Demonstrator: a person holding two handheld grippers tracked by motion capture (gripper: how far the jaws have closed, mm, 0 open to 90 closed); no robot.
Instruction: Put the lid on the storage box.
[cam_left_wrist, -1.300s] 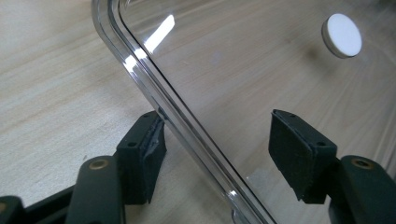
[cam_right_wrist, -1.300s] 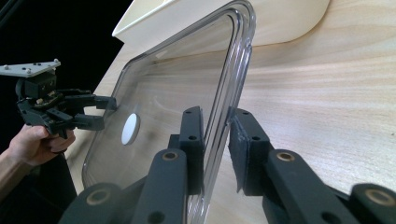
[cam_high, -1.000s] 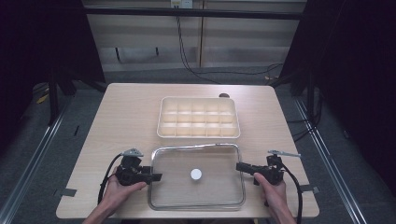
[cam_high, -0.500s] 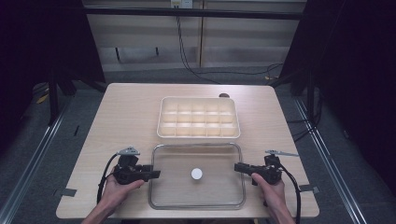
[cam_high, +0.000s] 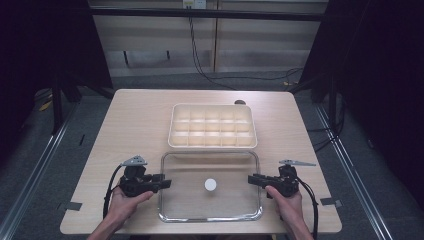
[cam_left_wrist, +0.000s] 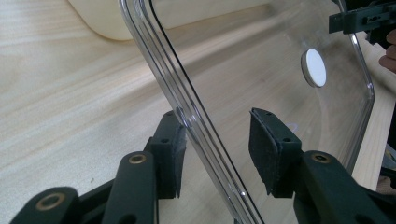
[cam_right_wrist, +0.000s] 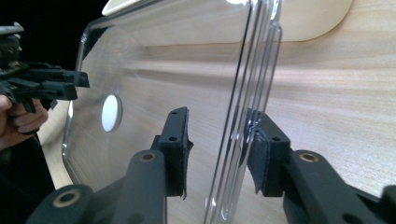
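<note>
The clear lid (cam_high: 210, 186) is lying flat just in front of the cream compartment tray (cam_high: 213, 125), faint except its rim and white knob (cam_high: 210, 184). Left gripper (cam_high: 161, 182) and right gripper (cam_high: 254, 180) are straddling its side edges, jaws apart.

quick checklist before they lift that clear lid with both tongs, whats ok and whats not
1. Left tongs straddle the clear lid's left rim: ok.
2. Left tongs closed on the rim: not ok, a gap shows on both pads.
3. Right tongs straddle the right rim: ok.
4. Right tongs clamped: not ok, one pad touches, the other stands off.
5. Compartment tray uncovered beyond the lid: ok.
6. White knob centred between the tongs: ok.
</note>
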